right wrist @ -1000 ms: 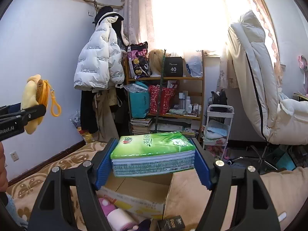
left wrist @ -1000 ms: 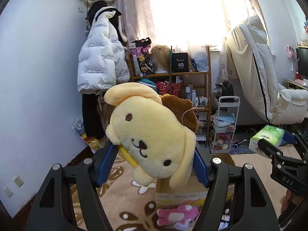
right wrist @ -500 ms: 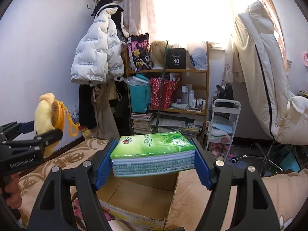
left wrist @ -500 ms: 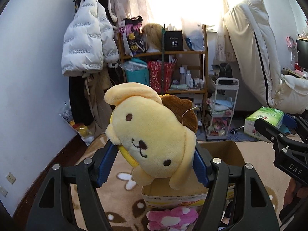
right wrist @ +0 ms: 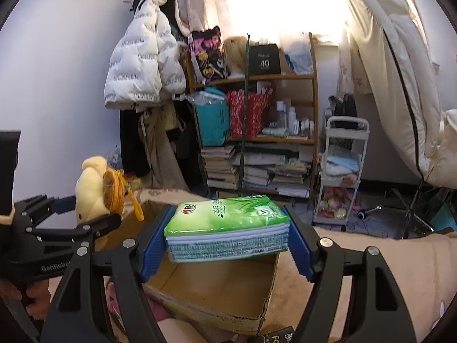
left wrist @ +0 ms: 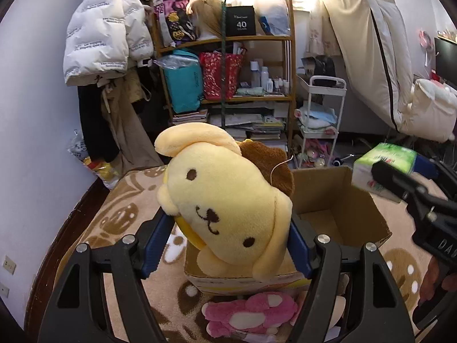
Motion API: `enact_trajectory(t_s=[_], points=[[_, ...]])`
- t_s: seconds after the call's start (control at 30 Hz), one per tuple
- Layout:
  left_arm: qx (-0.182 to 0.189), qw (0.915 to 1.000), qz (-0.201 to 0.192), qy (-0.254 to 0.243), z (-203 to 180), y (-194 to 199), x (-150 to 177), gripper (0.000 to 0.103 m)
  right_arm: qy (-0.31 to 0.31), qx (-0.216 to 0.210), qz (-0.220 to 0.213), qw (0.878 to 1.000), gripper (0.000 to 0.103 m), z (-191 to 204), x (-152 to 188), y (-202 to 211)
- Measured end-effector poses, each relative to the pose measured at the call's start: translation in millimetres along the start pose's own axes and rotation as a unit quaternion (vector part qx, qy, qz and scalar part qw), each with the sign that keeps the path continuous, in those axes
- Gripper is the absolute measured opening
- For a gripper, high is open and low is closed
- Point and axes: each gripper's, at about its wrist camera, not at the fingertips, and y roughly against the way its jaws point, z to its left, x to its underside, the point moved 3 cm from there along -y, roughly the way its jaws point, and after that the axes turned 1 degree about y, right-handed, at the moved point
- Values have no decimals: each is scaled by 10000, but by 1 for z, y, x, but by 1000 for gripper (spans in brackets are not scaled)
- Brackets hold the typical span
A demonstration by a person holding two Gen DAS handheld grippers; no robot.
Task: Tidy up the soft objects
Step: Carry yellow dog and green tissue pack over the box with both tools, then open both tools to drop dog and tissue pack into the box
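Yellow plush dog (left wrist: 225, 208), fuzzy pile with a brown cap, sits clamped between my left gripper (left wrist: 228, 243) jaws, which have just eased apart a little; its long axis is tilted, crown toward upper left, face toward the camera, above the open cardboard box (left wrist: 357, 217). Pink plush toy (left wrist: 251, 314) lies on the patterned rug (left wrist: 120, 214) below.

Right wrist view: glossy green tissue pack (right wrist: 227, 224), flat and rectangular, long axis spanning my right gripper (right wrist: 227, 243) jaws, pinched at both ends over the box's hollow.
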Motion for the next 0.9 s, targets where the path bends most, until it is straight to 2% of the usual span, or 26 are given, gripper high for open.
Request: enact_trajectory(t_s=[0.23,0.37,0.57,0.77,0.8,0.83,0.9], points=[[147,9996,245,86,-1,-16,7,76,-131,-174,220,9995,79,-6,20,-11],[224,9992,309,95,0,-21,12,80,-118,-207,103,9997,79,-7,20,-8],[50,9996,279,88,6,-21,12,91,-264,-322,184,9990,79,-12,19,-12],[-50,9989,395,259,18,-20,14,93,-270,-329,373,9984,80,-11,21,-18],[-75,9987,419,272,20,-18,14,93,-271,-386,383,9982,83,-10,20,-18],[-83,9987,425,283,21,-17,14,93,-276,-428,383,9980,91,-9,20,-18],[-161,9985,432,283,25,-13,13,98,-276,-400,336,9983,96,-8,19,-15]])
